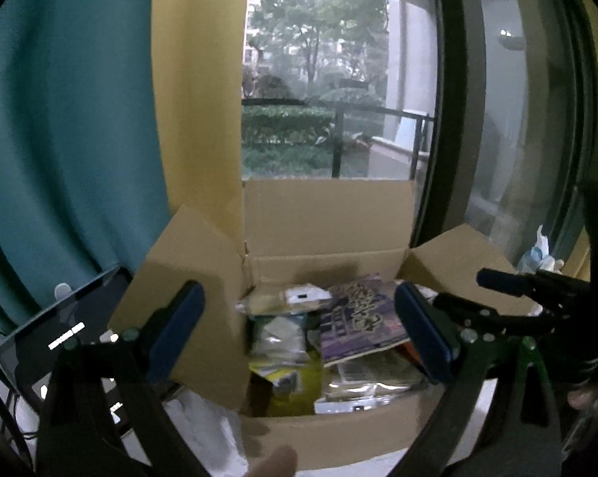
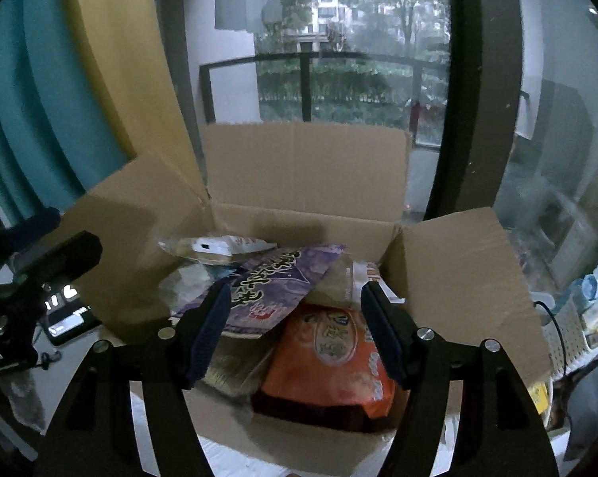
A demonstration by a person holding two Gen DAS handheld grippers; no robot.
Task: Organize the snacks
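An open cardboard box (image 1: 331, 214) (image 2: 299, 167) stands in front of me, flaps up, filled with snack packs. A purple snack bag (image 1: 358, 318) (image 2: 279, 282) lies on top. An orange snack bag (image 2: 331, 361) lies at the front right. A pale wrapped pack (image 1: 295, 298) (image 2: 219, 248) lies at the back. My left gripper (image 1: 299, 330) is open and empty just before the box opening. My right gripper (image 2: 295, 326) is open and empty over the box's front; it also shows in the left wrist view (image 1: 537, 282).
A dark tablet (image 1: 64, 338) stands left of the box with cables by it. A teal curtain (image 1: 60, 119) and a yellow curtain (image 1: 195, 99) hang behind left. A large window (image 1: 319, 79) is behind. Small clutter (image 2: 585, 306) sits at the right.
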